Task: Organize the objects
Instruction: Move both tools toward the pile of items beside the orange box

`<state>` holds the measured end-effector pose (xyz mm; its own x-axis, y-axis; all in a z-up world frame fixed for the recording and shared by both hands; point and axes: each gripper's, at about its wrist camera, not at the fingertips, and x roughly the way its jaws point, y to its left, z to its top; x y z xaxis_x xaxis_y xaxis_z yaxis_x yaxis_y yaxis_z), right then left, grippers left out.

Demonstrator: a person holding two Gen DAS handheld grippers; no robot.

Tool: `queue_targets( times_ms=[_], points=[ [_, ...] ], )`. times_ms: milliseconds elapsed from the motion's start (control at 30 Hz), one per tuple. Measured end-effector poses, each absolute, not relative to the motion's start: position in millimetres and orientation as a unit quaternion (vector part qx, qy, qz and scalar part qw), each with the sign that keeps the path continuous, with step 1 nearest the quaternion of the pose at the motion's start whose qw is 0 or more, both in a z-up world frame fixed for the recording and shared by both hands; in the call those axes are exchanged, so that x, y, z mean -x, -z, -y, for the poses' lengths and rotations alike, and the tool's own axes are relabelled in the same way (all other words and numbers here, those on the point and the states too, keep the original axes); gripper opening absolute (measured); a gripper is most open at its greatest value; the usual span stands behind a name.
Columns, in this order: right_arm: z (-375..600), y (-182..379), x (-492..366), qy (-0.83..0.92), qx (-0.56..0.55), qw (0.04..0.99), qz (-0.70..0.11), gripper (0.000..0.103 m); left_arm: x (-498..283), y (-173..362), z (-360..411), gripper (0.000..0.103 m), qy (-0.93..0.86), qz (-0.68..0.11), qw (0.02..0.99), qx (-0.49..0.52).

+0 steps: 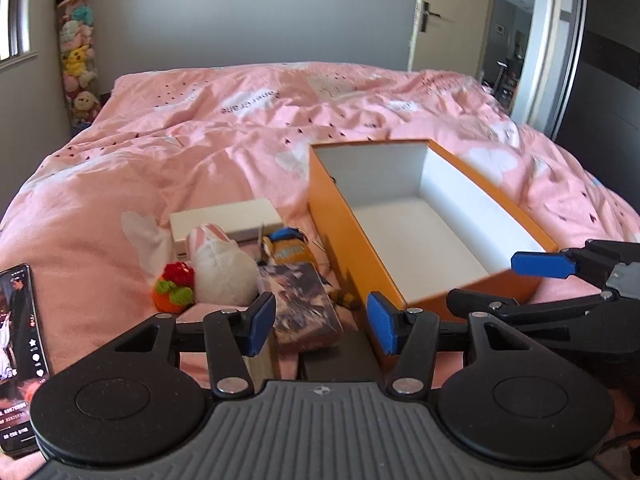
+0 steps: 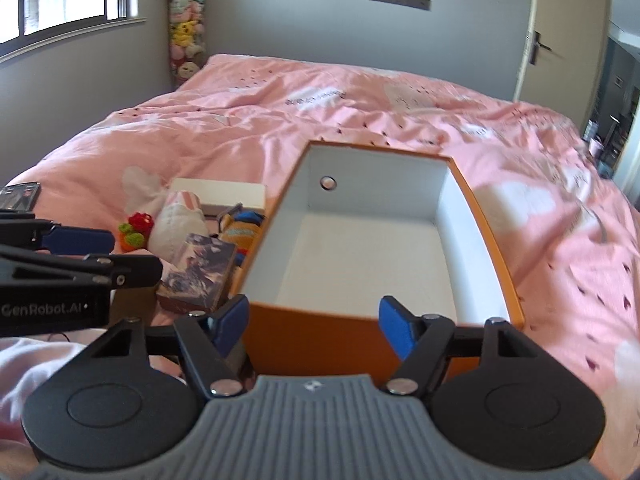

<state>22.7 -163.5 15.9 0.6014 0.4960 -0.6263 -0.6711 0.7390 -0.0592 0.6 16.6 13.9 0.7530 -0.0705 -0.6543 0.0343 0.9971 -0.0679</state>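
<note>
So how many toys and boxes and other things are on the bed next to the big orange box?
Soft toys: 3 - white bunny, red and orange crochet toy, blue and yellow plush
Boxes: 2 - white box, orange box
Books: 1 - picture-cover book
Phones: 1 - phone
Total: 7

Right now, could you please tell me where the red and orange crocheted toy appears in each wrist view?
Left wrist: crocheted toy lies left of centre, against the white plush bunny.
Right wrist: crocheted toy sits at mid-left, beside the same bunny.
Shared landmark: the orange box, right of the pile.
</note>
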Motion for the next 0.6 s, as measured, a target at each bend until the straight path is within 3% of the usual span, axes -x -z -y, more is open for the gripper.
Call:
queue_targets(
  times_ms=[133, 233, 333, 600],
  points=[
    [147.2, -24.2, -28.4, -0.358, 0.159, 0.874, -0.289, 0.062, -11.1, -17.5, -33.7, 0.062, 0.021, -0.369, 0.928, 0.042],
    [131.1, -28.1, -34.3, -0.383, 0.165, 0.861, -0.291, 0.059, -21.0, -20.1, -46.1, 0.050, 0.020, -0.387, 0.921, 0.038],
    [113.4, -28.5, -39.6, -0.409, 0.174, 0.844, -0.299, 0.053, -30.4, -20.6, -62.3, 0.046, 0.013, -0.407, 0.912, 0.053],
    [63.8, -14.0, -50.4, -0.465, 0.217, 0.791, -0.332, 0.049, -48.3, -4.4, -103.2, 0.045, -0.012, -0.459, 0.880, 0.121]
  ],
)
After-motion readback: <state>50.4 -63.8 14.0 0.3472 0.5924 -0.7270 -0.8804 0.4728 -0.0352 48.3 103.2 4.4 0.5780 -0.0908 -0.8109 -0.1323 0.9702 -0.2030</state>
